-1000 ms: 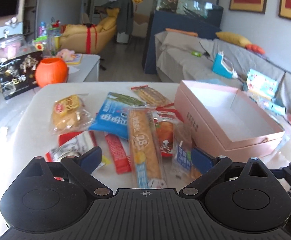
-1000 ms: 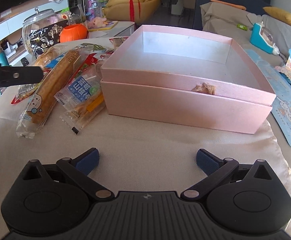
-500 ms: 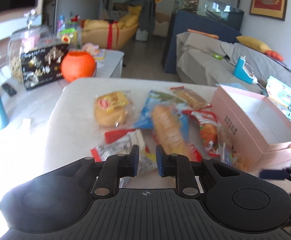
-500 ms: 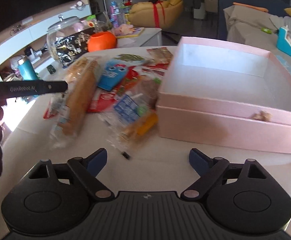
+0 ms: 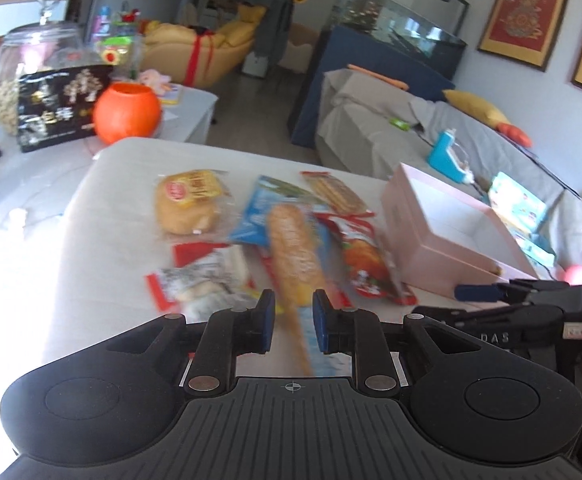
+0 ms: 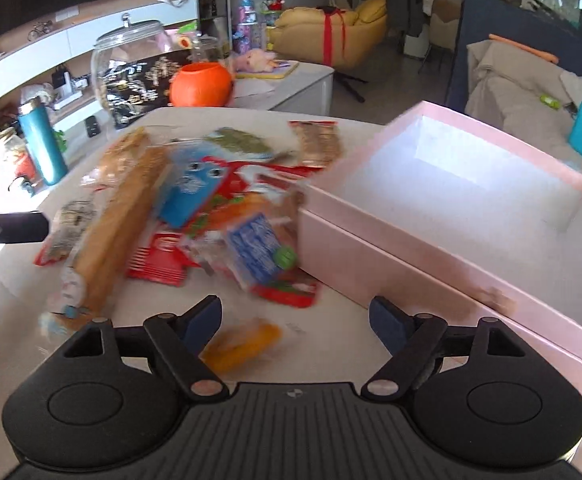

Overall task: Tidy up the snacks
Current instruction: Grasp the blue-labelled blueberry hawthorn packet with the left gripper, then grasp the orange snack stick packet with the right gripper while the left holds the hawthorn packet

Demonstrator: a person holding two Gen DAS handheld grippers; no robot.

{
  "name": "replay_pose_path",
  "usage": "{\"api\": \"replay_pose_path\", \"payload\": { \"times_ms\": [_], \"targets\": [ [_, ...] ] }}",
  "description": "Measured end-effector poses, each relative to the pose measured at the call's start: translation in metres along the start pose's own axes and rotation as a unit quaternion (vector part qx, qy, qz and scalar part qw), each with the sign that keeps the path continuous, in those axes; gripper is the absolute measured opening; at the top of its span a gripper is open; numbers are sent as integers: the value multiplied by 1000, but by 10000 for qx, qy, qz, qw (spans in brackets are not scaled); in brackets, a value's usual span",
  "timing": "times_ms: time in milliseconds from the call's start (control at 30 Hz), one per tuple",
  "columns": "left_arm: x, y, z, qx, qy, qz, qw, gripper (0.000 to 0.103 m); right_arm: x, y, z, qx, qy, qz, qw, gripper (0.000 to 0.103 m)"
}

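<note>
Several snack packs lie in a pile on the white table (image 5: 103,208). My left gripper (image 5: 291,320) is shut on the near end of a long bread stick pack (image 5: 293,248), which also shows in the right wrist view (image 6: 111,232). A round bun pack (image 5: 189,202) lies at the pile's left. An open pink box (image 6: 451,200) stands right of the pile and looks empty; it also shows in the left wrist view (image 5: 447,232). My right gripper (image 6: 295,320) is open and empty above the table, near a blue pack (image 6: 257,252) and an orange pack (image 6: 243,342).
An orange pumpkin bowl (image 5: 127,112), a black snack bag (image 5: 59,104) and a glass jar (image 5: 23,64) stand beyond the table's far left. A teal bottle (image 6: 43,140) stands at the left. A grey sofa (image 5: 431,132) lies behind the box.
My left gripper went from wide open to shut on the bread stick pack. My right gripper swung left from the box's front toward the snack pile and stayed open.
</note>
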State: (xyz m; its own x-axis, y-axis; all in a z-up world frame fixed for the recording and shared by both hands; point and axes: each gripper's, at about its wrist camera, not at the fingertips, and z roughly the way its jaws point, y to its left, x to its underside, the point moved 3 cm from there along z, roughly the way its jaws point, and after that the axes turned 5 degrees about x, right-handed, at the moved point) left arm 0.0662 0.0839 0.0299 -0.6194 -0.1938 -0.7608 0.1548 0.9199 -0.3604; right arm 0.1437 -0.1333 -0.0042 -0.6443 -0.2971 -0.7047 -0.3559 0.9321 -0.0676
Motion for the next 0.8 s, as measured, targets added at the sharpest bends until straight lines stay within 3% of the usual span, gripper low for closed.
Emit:
{"api": "replay_pose_path", "payload": {
  "times_ms": [133, 300, 433, 533, 667, 767, 800],
  "targets": [
    [2, -22, 18, 57, 161, 332, 9993, 24, 9, -28, -8, 199, -38, 207, 9996, 82],
    [-5, -37, 28, -385, 127, 754, 9963, 24, 19, -46, -2, 887, 15, 523, 9947, 82],
    [-23, -56, 27, 255, 114, 835, 9961, 24, 14, -37, -12, 172, -121, 682, 9975, 84],
    [-34, -84, 50, 583, 261, 1311, 9893, 27, 13, -22, -16, -86, -201, 550, 9982, 84],
    [-30, -109, 106, 376, 683, 2004, 9766, 27, 24, -16, -21, 0, -227, 356, 9991, 84],
    [-24, -108, 144, -83, 981, 2226, 9699, 28, 33, -28, -26, 145, -245, 491, 9984, 84],
    [-23, -103, 150, -77, 944, 2235, 9701, 27, 36, -33, -27, 220, -255, 522, 9981, 84]
  ]
}}
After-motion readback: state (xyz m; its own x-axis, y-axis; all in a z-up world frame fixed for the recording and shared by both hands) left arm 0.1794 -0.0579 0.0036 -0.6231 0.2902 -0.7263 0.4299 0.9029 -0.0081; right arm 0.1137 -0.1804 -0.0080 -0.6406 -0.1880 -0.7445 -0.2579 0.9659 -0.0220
